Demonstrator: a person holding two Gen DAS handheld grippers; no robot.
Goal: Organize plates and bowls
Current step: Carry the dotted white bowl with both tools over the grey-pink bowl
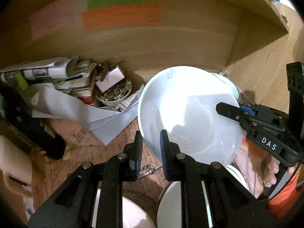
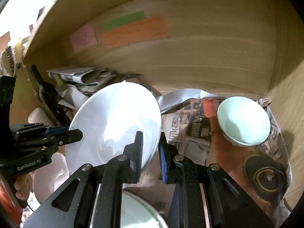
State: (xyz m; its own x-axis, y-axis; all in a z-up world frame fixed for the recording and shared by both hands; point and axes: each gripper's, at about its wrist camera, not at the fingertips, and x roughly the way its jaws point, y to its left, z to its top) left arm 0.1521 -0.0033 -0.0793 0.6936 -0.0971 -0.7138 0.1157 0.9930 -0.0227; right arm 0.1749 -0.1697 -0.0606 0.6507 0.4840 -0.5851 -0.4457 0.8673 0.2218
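Observation:
A large white bowl (image 1: 188, 114) is held up between both grippers inside a wooden shelf. My left gripper (image 1: 151, 152) straddles its near left rim with one finger inside and one outside. My right gripper (image 2: 151, 152) straddles the opposite rim of the same bowl (image 2: 117, 121) the same way. Each gripper also shows in the other's view, the right one (image 1: 228, 112) and the left one (image 2: 72, 134). A small pale green bowl (image 2: 244, 121) sits on newspaper at the right. More white dishes lie below the fingers (image 1: 171, 209) (image 2: 136, 212).
Newspaper (image 2: 199, 125) lines the shelf floor. A pile of papers and boxes (image 1: 57, 77) and a small bowl of glass beads (image 1: 114, 94) fill the back left. The shelf's back wall (image 1: 152, 43) carries coloured paper strips. A side wall (image 2: 285, 95) stands right.

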